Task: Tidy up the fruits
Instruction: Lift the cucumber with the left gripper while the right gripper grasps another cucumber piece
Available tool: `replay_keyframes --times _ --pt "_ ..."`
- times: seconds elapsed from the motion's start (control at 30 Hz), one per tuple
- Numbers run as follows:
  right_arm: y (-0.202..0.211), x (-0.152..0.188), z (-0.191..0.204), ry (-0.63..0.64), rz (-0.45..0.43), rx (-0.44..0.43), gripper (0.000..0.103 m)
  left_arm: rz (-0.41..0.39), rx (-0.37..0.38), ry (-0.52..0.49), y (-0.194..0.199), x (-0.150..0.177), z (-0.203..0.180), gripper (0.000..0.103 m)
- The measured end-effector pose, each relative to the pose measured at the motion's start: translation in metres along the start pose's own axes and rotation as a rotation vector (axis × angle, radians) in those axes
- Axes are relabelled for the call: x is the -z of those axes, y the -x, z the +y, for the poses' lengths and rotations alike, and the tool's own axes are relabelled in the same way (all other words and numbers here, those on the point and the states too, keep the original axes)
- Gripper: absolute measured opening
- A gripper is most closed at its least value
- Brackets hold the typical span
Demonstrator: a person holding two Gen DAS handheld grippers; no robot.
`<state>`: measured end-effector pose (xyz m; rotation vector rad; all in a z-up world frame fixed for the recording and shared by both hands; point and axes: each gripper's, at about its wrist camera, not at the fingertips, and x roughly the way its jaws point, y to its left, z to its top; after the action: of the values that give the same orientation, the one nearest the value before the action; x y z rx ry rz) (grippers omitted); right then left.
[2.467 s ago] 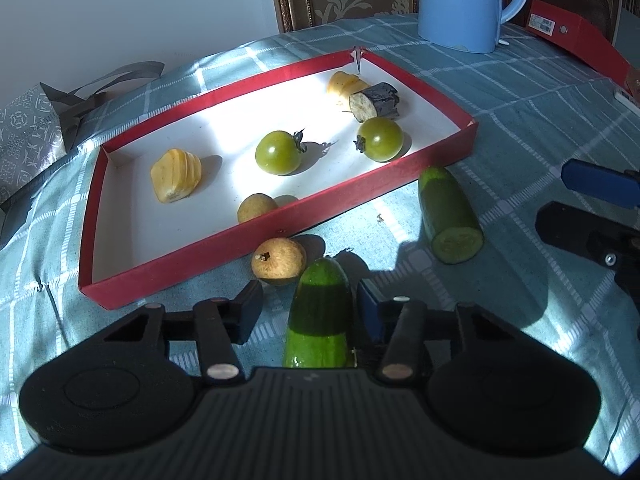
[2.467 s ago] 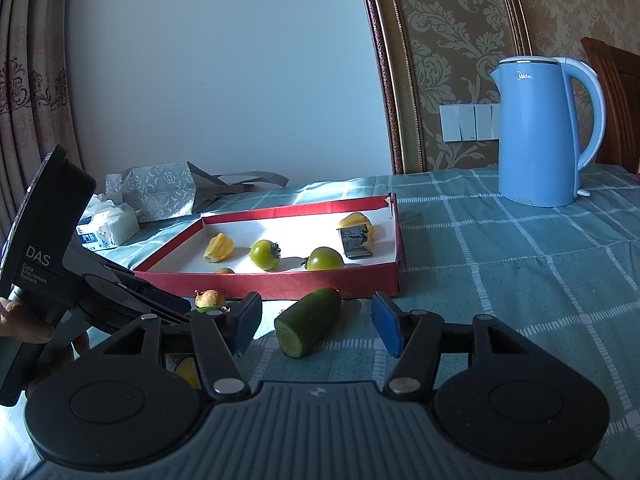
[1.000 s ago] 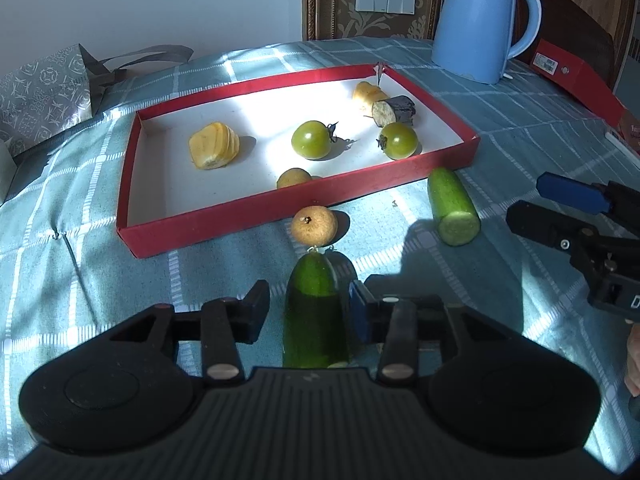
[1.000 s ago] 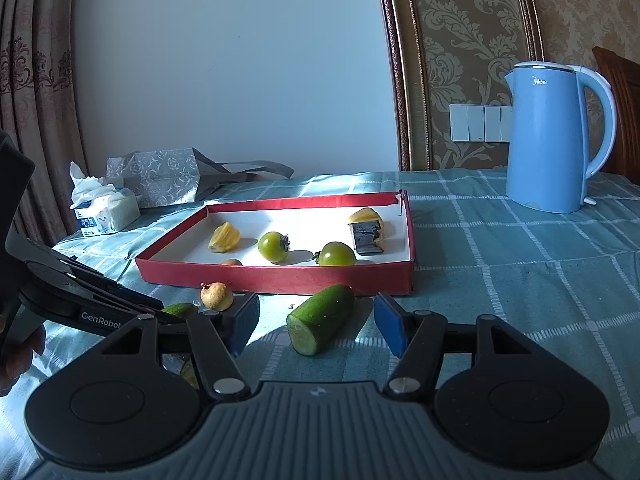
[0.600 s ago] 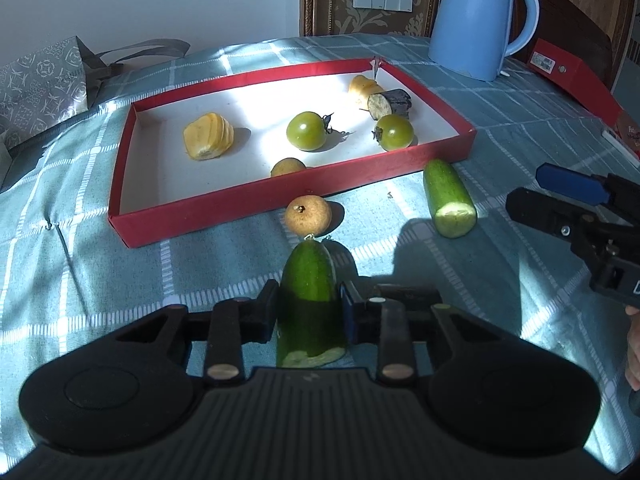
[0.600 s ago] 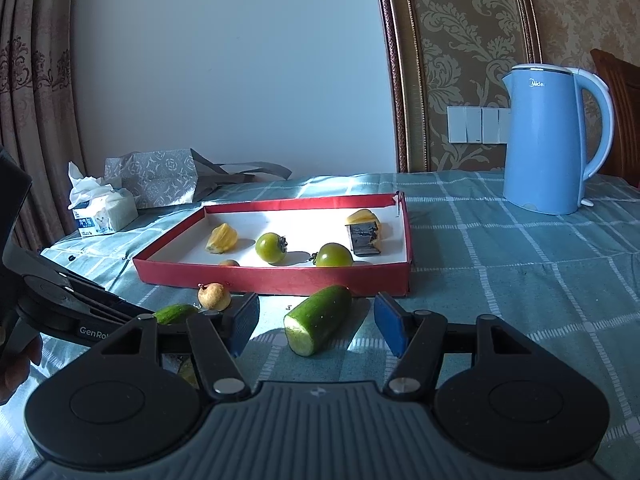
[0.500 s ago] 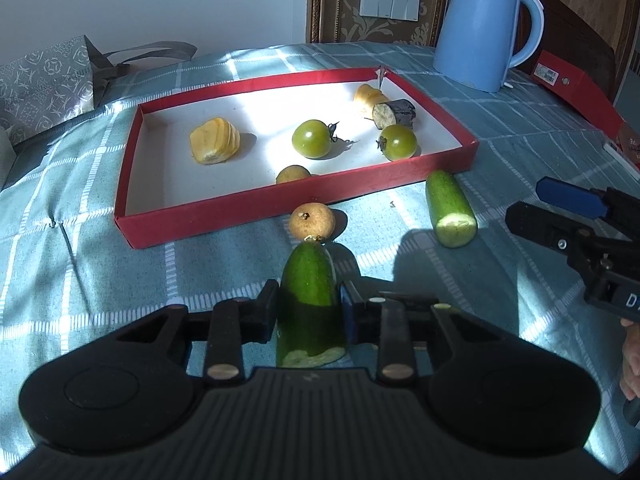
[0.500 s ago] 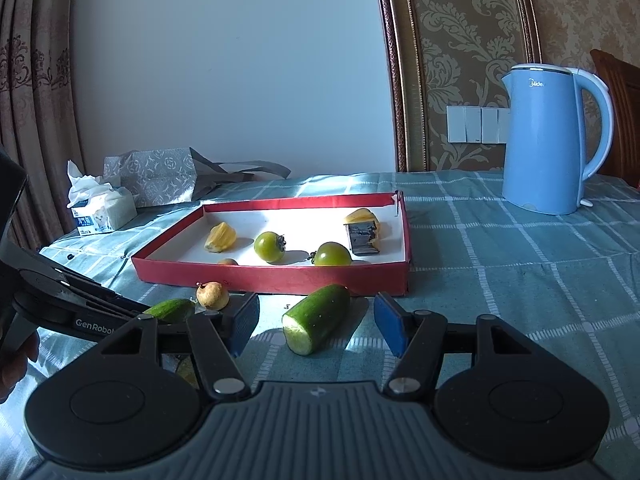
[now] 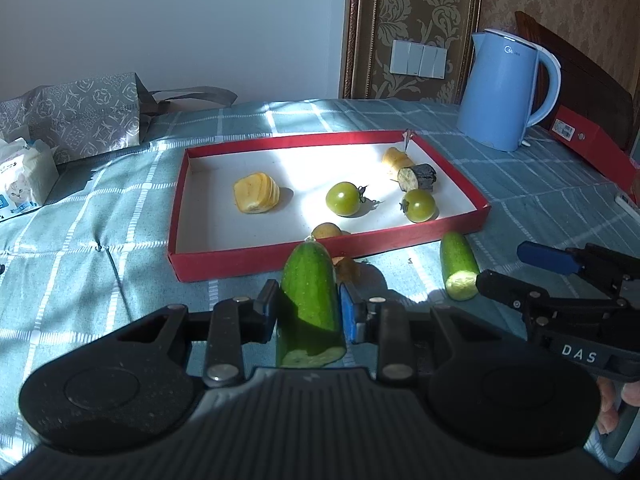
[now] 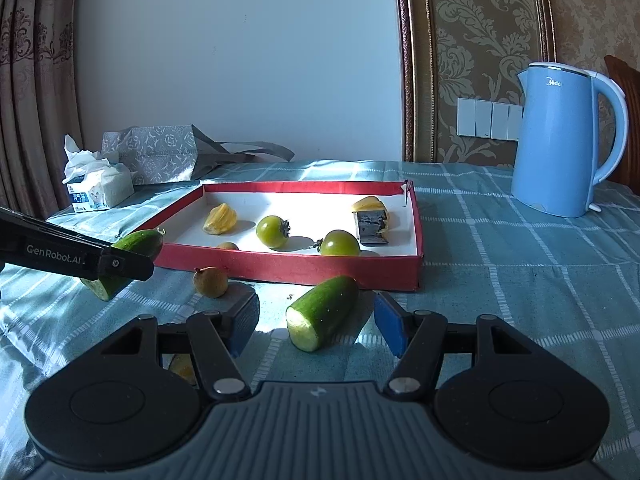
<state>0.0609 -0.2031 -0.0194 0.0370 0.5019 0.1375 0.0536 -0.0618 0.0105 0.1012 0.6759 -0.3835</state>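
My left gripper is shut on a green cucumber half, lifted off the cloth with its rounded end toward the red tray; the same cucumber half shows tilted in the right wrist view. The tray holds two green tomatoes, a yellow starfruit piece, a small brown fruit and a dark-skinned piece. Another small brown fruit lies in front of the tray. A second cucumber half lies on the cloth just beyond my open right gripper.
A blue kettle stands at the back right of the table. A tissue pack and a grey patterned bag sit at the back left. A red box lies at the far right edge. A checked teal cloth covers the table.
My left gripper closed on the cucumber half and lifted it off the cloth toward the tray. The right gripper stayed open behind the other cucumber half.
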Motion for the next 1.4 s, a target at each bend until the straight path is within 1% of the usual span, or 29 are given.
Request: replay_keyframes --times 0.43,0.5,0.57,0.73,1.17,1.4 --pt "-0.036 -0.002 0.01 -0.018 0.076 0.056 0.063 -0.007 0.0 0.017 0.005 0.009 0.011 0.029" --pt "-0.041 -0.001 0.011 -0.015 0.09 0.062 0.06 -0.008 0.0 0.02 0.005 0.009 0.013 0.029" --pt "-0.044 -0.001 0.012 -0.02 0.102 0.068 0.053 -0.01 0.0 0.022 0.005 0.009 0.014 0.029" --pt "-0.053 0.001 0.011 -0.021 0.131 0.079 0.044 -0.012 0.005 0.021 0.005 0.01 0.016 0.029" --pt "-0.052 0.002 0.01 -0.001 0.134 0.061 0.041 -0.014 0.009 0.023 0.005 0.01 0.017 0.029" --pt "-0.042 0.005 0.01 0.014 0.131 0.038 0.04 -0.015 0.008 0.023 0.005 0.009 0.015 0.029"
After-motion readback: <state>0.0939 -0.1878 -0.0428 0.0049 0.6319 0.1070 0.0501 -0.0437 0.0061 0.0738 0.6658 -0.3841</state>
